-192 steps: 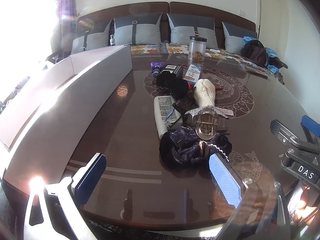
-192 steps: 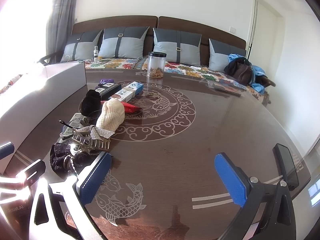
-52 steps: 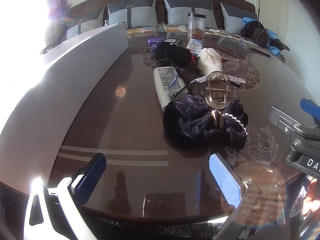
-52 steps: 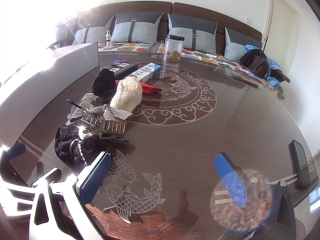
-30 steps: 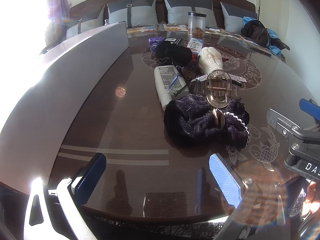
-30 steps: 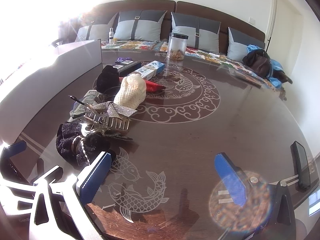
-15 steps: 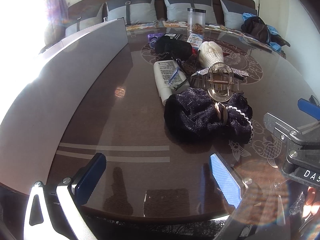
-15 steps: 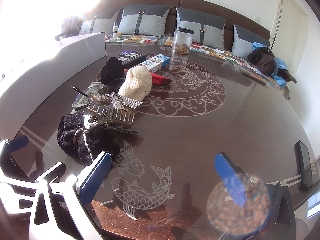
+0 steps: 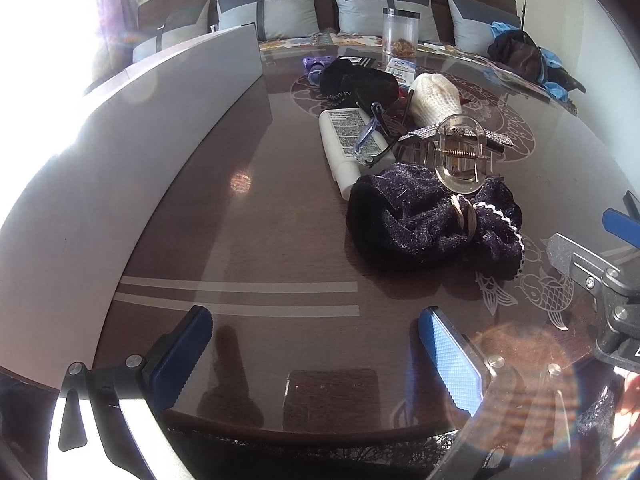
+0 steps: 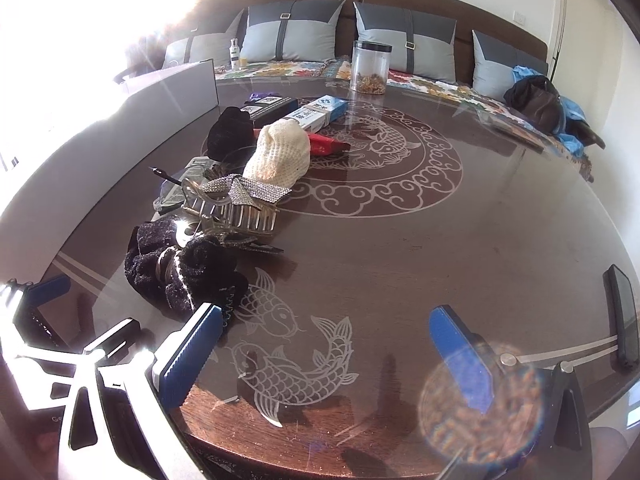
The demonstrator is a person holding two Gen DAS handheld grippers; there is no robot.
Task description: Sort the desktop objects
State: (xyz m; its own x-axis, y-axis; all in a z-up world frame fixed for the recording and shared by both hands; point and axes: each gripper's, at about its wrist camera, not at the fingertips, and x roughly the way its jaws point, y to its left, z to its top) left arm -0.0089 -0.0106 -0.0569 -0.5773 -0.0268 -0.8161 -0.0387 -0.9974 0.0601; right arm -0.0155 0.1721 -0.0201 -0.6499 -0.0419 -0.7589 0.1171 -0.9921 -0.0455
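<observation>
- Left wrist view, leftmost: a long white box point(image 9: 132, 120) stands along the left edge of the dark round table point(image 9: 248, 240).
- Next, the left gripper point(image 9: 316, 344) hangs low over the table's near edge with its blue pads spread wide apart and nothing between them.
- Ahead of it and a little to the right lies the pile of things to sort: a dark fuzzy scrunchie point(image 9: 432, 220) nearest, a clear hair claw point(image 9: 460, 156) resting against its far side, a white tube point(image 9: 348, 140) to the left of the claw, and a cream knit piece point(image 9: 436, 98) behind.
- Farther back stands a clear jar point(image 9: 400, 32) near the table's far edge.
- Right wrist view: the right gripper point(image 10: 324, 344) is also spread open and empty above the etched fish, its left pad just beside the scrunchie point(image 10: 184, 268).
- Far right, a black phone point(image 10: 622, 316) lies at the table's edge.
</observation>
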